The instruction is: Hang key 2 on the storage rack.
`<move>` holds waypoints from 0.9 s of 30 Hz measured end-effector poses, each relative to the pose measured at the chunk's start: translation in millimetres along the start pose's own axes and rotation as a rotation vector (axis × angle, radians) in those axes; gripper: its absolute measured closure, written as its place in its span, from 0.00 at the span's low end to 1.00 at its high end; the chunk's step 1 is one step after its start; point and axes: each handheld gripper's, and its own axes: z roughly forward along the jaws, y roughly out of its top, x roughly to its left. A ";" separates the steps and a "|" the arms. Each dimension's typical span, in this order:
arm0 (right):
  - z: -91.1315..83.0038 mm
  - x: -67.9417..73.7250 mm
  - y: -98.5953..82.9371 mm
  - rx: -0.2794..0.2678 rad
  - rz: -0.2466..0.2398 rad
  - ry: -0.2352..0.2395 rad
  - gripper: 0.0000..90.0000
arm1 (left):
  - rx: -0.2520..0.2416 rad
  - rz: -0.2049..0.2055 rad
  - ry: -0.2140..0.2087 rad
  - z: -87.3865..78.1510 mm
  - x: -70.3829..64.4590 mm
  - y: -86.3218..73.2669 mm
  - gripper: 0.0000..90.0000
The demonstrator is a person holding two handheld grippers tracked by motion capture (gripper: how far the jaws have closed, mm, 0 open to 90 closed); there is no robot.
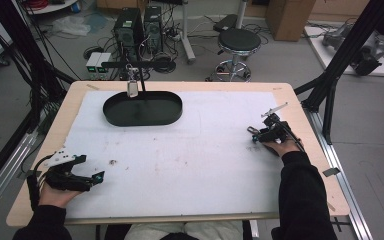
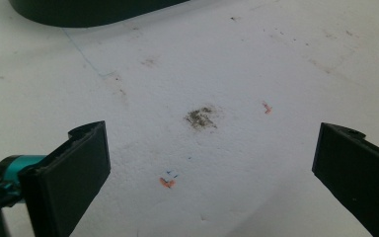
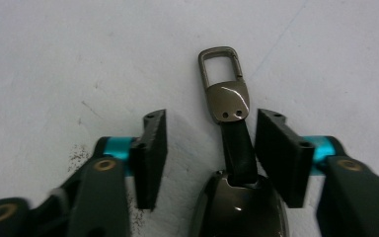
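At the near left of the table [image 1: 40, 150], the left gripper [image 1: 92, 180] rests low over the white mat [image 1: 195, 150]. Its jaws stand wide apart and hold nothing; between them the left gripper view has only a small grey smudge [image 2: 201, 118] and little orange marks [image 2: 167, 183] on the mat.

Farther and to the right, the right gripper [image 3: 209, 148] lies near the right edge of the mat. Its jaws are partly open, with a key fob [image 3: 237, 197] lying between them (a dark glossy body, a black strap and a metal clip at the far end). The strap is just beside the right jaw; whether they touch, I cannot tell. No writing can be read on the fob.

At the far left of the mat sits a black oval tray [image 1: 142, 110].
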 end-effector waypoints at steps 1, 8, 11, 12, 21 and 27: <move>-1.2 -0.4 0.6 0.008 0.003 0.002 0.66 | -0.007 0.001 0.003 -1.1 0.2 0.3 0.02; -3.3 -0.8 0.7 0.017 0.035 -0.027 0.92 | -0.032 -0.008 0.015 -4.5 3.0 0.2 0.02; -3.5 2.3 0.7 0.015 0.020 -0.044 0.94 | -0.040 -0.005 0.022 -5.6 3.7 0.5 0.02; -3.9 2.7 0.7 0.014 0.009 -0.047 0.94 | -0.041 -0.005 0.022 -5.9 4.0 0.6 0.02; -15.9 4.7 0.9 -0.018 0.034 -0.033 0.95 | -0.040 0.006 0.019 -4.9 3.4 1.0 0.02; -38.9 4.8 5.0 -0.087 0.038 -0.056 0.95 | -0.038 0.011 0.032 -3.0 3.4 2.1 0.02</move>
